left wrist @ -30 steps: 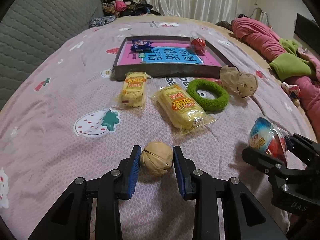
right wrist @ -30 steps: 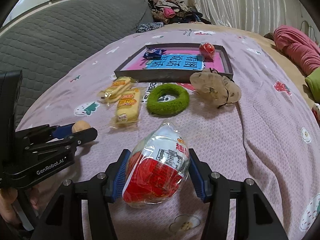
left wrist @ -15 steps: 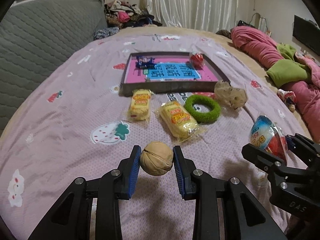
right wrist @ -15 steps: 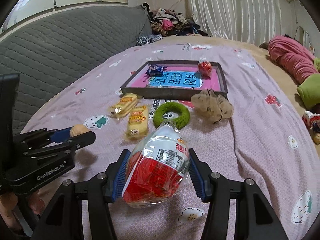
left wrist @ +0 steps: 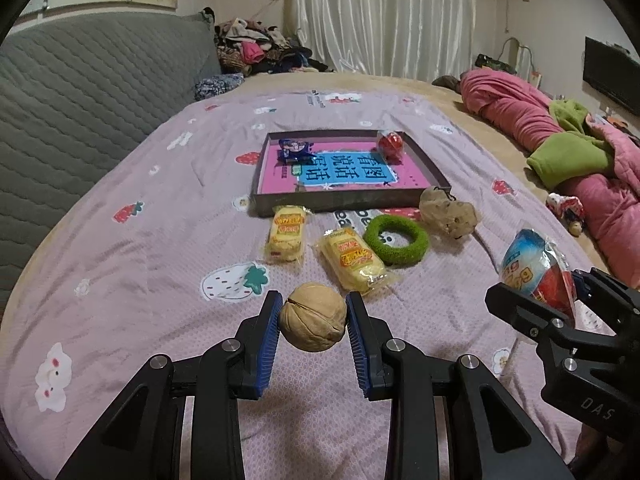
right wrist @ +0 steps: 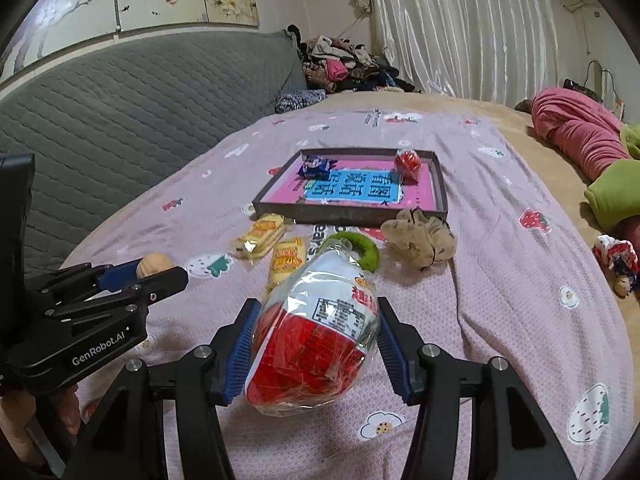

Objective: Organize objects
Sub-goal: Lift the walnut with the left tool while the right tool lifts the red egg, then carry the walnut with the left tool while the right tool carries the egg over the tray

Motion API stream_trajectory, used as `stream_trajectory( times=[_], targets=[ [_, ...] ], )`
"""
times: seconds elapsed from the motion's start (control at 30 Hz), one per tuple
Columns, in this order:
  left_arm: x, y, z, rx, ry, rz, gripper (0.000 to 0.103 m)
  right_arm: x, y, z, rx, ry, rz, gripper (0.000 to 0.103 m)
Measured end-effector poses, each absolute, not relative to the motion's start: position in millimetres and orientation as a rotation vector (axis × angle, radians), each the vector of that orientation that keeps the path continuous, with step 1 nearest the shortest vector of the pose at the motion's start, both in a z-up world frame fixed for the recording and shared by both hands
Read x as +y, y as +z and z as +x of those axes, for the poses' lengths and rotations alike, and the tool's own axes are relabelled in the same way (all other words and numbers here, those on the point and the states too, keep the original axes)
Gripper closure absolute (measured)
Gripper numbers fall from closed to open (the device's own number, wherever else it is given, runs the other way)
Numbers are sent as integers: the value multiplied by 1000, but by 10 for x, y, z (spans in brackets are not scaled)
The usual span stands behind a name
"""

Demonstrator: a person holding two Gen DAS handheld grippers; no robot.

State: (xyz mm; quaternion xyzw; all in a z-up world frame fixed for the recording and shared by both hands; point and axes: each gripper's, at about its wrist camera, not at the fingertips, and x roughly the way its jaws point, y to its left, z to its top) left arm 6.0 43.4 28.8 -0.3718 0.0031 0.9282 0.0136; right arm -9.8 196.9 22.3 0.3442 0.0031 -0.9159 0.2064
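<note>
Left gripper [left wrist: 313, 322]: jaws narrow, blue pads pressed on either side of a walnut [left wrist: 313, 322], lifted clear of the bed sheet [left wrist: 160, 264]. Right gripper [right wrist: 316, 344]: jaws about half spread, clamped on a red-and-white egg-shaped toy in clear wrap [right wrist: 316, 336], also held off the sheet. Seen from the left wrist camera, same toy at the right edge, between black fingers [left wrist: 520, 312].

Just beyond the walnut: two yellow snack packs, one [left wrist: 354, 266] nearer and tilted, the other [left wrist: 287, 232] farther left, side by side but apart. Right of them a green fuzzy ring [left wrist: 396, 238], flat on the sheet. Beside the ring, close to the tray's near right corner, a beige scrunchie [left wrist: 448, 214].

Farther back, a shallow dark tray [left wrist: 340, 202] with a pink floor and a blue label with Chinese characters. Inside it: a blue snack packet [left wrist: 294, 149] in the far left corner, a small red wrapped egg toy [left wrist: 391, 145] in the far right corner.

Around the bed: grey quilted headboard [left wrist: 80, 100] on the left, heap of clothes [left wrist: 260, 50] at the back, white curtain [left wrist: 380, 16] behind, pink and green bedding [left wrist: 560, 140] on the right. At the lower left of the right wrist view, part of a hand [right wrist: 24, 428] under the left gripper's body.
</note>
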Motion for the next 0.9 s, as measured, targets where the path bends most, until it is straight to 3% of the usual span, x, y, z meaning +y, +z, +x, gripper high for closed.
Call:
stream_trajectory(
  times=[0.9],
  targets=[
    [445, 715, 5, 37, 2923, -1046, 69, 1974, 708, -87, 43, -2600, 849, 46]
  ],
)
